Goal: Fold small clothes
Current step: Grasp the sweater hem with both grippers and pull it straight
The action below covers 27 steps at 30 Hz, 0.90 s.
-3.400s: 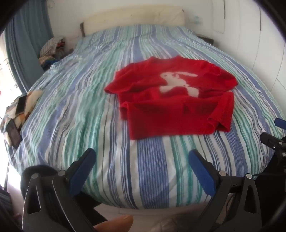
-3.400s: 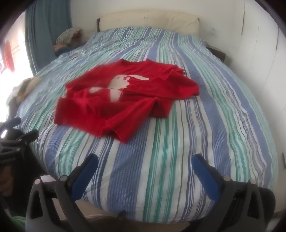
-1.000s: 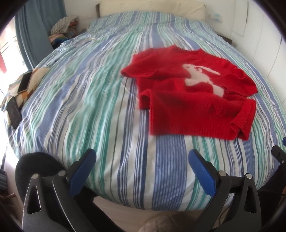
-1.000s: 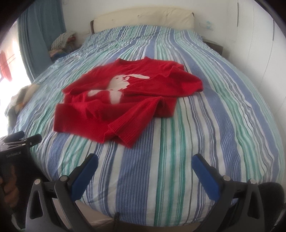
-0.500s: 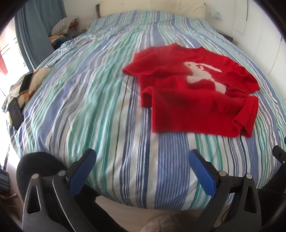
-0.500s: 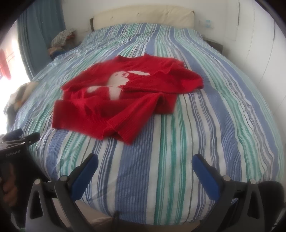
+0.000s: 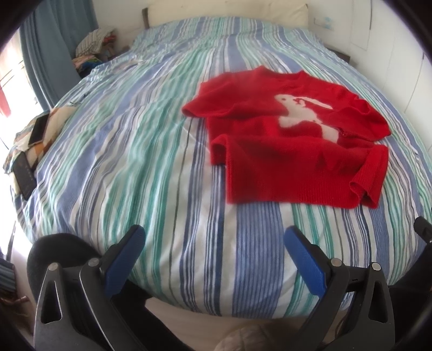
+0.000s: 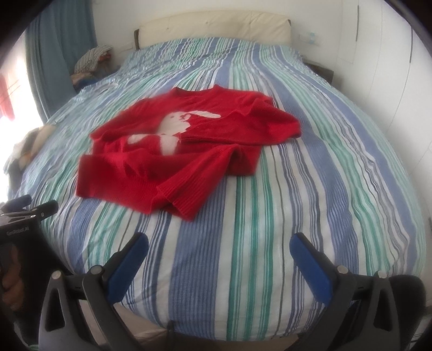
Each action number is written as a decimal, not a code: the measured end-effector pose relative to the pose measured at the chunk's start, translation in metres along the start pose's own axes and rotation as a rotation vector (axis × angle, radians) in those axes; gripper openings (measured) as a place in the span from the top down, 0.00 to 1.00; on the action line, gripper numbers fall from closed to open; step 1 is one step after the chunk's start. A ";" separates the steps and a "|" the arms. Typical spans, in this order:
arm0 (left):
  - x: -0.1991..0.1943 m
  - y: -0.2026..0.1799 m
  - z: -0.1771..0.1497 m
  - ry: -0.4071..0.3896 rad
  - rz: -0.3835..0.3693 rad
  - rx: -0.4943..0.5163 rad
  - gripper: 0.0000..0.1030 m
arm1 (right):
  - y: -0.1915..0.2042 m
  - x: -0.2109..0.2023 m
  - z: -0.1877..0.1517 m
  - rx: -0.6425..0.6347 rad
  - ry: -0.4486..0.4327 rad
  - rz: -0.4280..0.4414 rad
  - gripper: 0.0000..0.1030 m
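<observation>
A small red knitted sweater (image 7: pixel 291 151) with a white rabbit on its front lies loosely spread on the striped bed, one sleeve folded across its lower part. It also shows in the right wrist view (image 8: pixel 183 151). My left gripper (image 7: pixel 214 259) is open and empty, held over the bed's near edge, short of the sweater and to its left. My right gripper (image 8: pixel 218 263) is open and empty, also at the near edge, short of the sweater and to its right. The left gripper shows at the left edge of the right wrist view (image 8: pixel 27 213).
The bed (image 7: pixel 135 162) has a blue, green and white striped cover and a cream headboard (image 8: pixel 216 24). A pile of clothes (image 7: pixel 94 46) sits at the far left by a blue curtain. Phones lie on a patterned cloth (image 7: pixel 35 135) at the bed's left side. White walls stand to the right.
Both grippers have drifted slightly along the bed's near edge, and the sweater now sits a little nearer in both views. Both grippers stay open and the sweater lies as before.
</observation>
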State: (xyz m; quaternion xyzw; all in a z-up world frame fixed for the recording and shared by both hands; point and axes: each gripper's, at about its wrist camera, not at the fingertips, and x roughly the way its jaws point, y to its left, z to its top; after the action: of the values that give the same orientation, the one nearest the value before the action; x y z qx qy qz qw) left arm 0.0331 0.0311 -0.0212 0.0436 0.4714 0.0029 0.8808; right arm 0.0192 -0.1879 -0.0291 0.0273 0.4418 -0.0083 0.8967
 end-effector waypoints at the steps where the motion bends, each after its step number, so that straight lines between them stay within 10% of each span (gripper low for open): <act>1: 0.000 0.000 0.000 -0.003 -0.002 0.006 0.00 | -0.001 0.000 0.000 0.002 0.000 0.001 0.00; 5: 0.010 0.007 0.008 -0.033 -0.147 0.020 0.00 | -0.008 0.007 0.000 0.036 -0.010 0.058 0.00; 13: 0.079 0.021 0.040 0.075 -0.435 -0.069 0.07 | -0.040 0.076 0.012 0.302 0.036 0.452 0.00; 15: 0.092 0.017 0.047 0.105 -0.456 -0.076 0.55 | -0.044 0.100 0.018 0.357 0.053 0.539 0.02; 17: 0.102 0.014 0.049 0.163 -0.479 -0.081 0.96 | -0.049 0.124 0.023 0.397 0.084 0.603 0.27; 18: 0.101 0.015 0.049 0.171 -0.496 -0.092 0.96 | -0.050 0.130 0.025 0.401 0.096 0.637 0.62; 20: 0.084 0.020 0.046 0.159 -0.515 -0.082 0.96 | -0.051 0.129 0.028 0.371 0.128 0.659 0.91; 27: 0.036 0.034 0.015 0.240 -0.511 0.028 0.96 | -0.086 0.058 0.002 0.392 0.219 0.754 0.92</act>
State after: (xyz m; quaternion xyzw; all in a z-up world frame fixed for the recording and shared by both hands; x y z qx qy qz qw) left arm 0.0669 0.0659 -0.0405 -0.0650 0.5679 -0.2204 0.7904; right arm 0.0529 -0.2730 -0.0773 0.3570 0.4834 0.2387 0.7628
